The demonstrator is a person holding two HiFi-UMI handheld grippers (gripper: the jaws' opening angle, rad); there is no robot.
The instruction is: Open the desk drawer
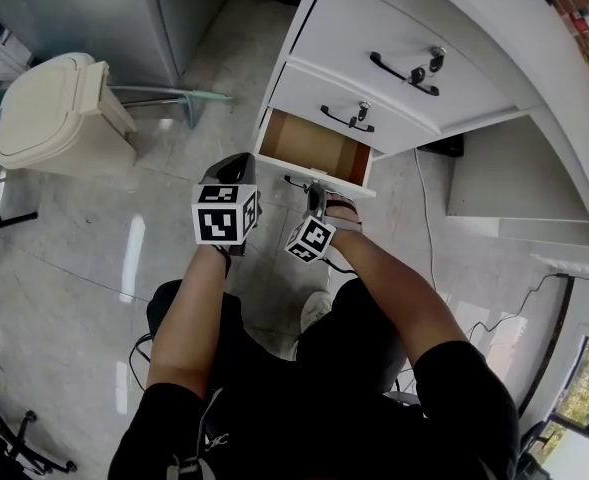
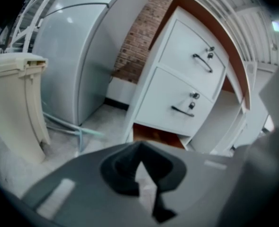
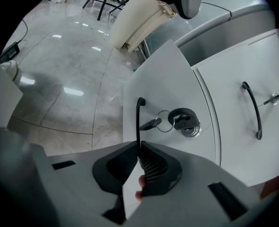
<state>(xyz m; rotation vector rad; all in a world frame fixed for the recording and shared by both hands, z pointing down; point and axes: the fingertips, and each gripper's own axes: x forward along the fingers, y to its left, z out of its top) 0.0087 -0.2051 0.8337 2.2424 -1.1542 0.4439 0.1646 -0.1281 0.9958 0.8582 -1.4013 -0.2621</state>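
Note:
The white desk pedestal [image 1: 404, 58] has three drawers. Its bottom drawer [image 1: 312, 146] is pulled out and shows a brown inside. My right gripper [image 1: 317, 199] is at that drawer's front. In the right gripper view the right gripper [image 3: 139, 148] is shut on the drawer's thin black handle [image 3: 139, 122], beside a lock with a key [image 3: 185, 122]. My left gripper [image 1: 232, 168] hangs just left of the drawer, touching nothing. Seen from the left gripper view, the left gripper [image 2: 138, 148] has its tips together, and the open drawer [image 2: 158, 136] lies beyond.
A beige waste bin [image 1: 59, 118] stands on the tiled floor to the left, beside a grey cabinet [image 1: 94, 8]. The two upper drawers, with black handles [image 1: 402, 73] and keys, are closed. A cable [image 1: 422, 218] runs across the floor on the right.

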